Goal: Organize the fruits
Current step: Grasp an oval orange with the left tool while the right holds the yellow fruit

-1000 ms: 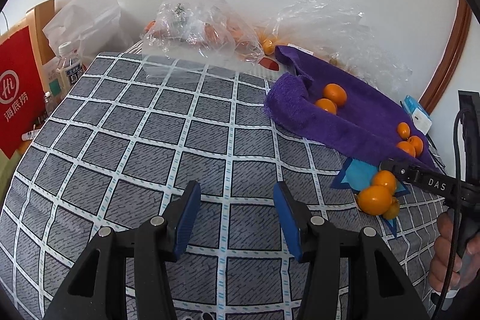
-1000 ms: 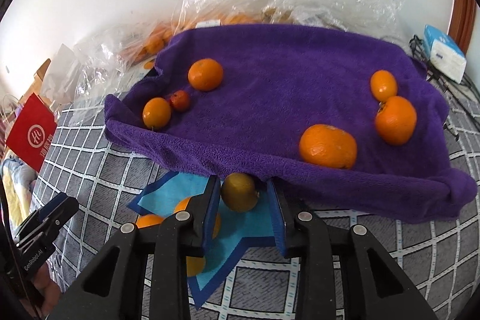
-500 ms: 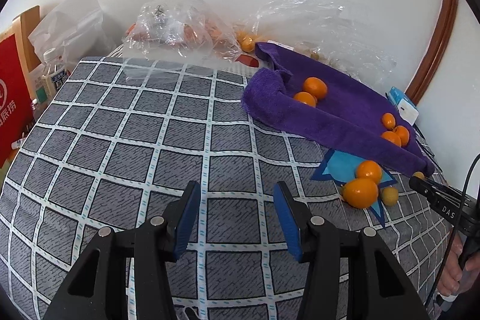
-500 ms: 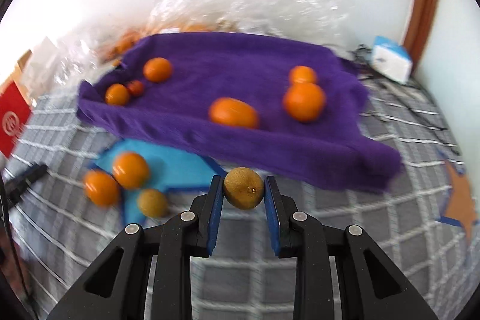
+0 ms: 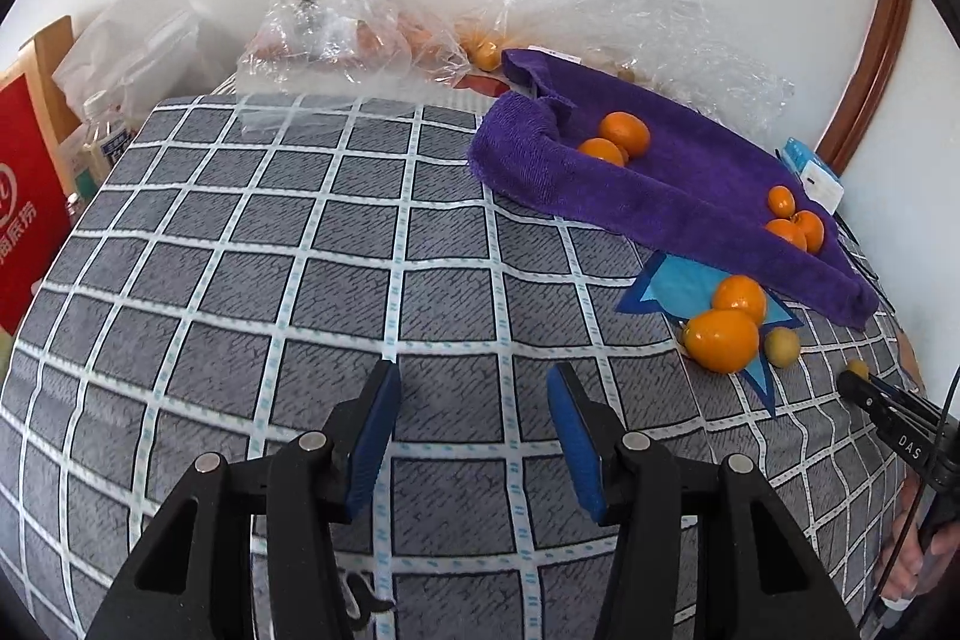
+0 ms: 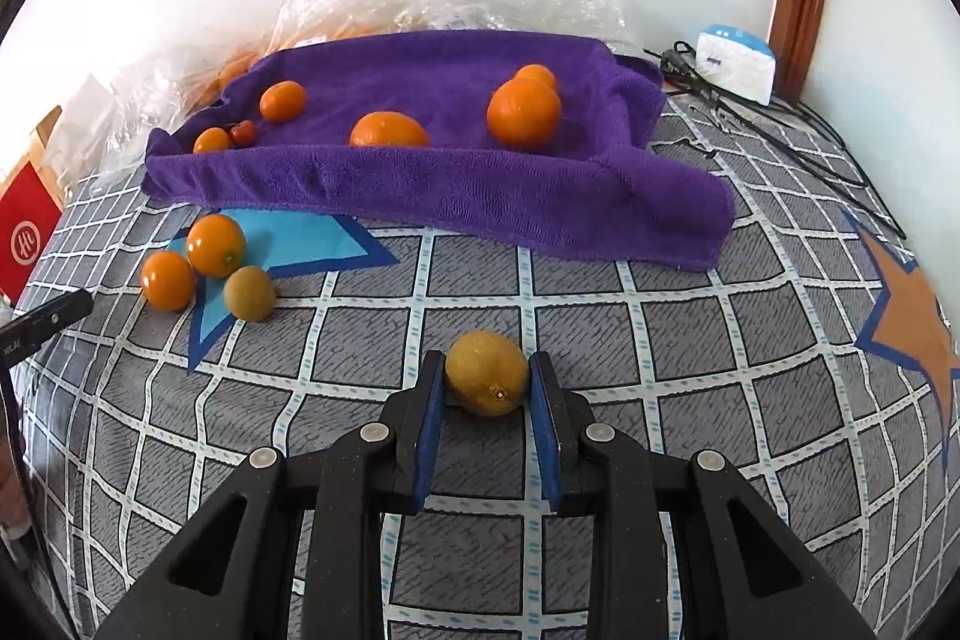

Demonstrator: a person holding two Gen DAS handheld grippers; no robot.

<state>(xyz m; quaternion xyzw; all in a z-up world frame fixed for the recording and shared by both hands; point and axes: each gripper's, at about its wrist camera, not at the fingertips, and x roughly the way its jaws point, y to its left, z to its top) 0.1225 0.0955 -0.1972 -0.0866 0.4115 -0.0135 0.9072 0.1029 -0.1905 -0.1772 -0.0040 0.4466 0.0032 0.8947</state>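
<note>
My right gripper [image 6: 486, 379] is shut on a small yellow-green citrus fruit [image 6: 487, 379] and holds it just above the grey checked cloth. Behind it a purple towel [image 6: 456, 196] carries several oranges, among them a big one [image 6: 524, 111]. Two oranges [image 6: 216, 244] and a yellow-green fruit [image 6: 249, 293] lie on a blue star patch [image 6: 300, 244] to the left. My left gripper [image 5: 474, 436] is open and empty over the bare checked cloth; the towel [image 5: 660, 190] and the star's fruits [image 5: 720, 340] lie to its right. The right gripper's tip with the fruit [image 5: 857, 370] shows there too.
Clear plastic bags with more fruit [image 5: 354, 34] lie along the wall behind the towel. A red bag [image 5: 24, 214] and a bottle [image 5: 105, 142] stand at the left edge. A white box [image 6: 735, 64] and black cables [image 6: 780, 136] lie at the right; an orange star patch [image 6: 906, 322] is nearby.
My right gripper has carried the yellow-green fruit away from the blue star, to the right and down toward the cloth. The left gripper has drifted slightly and stays open.
</note>
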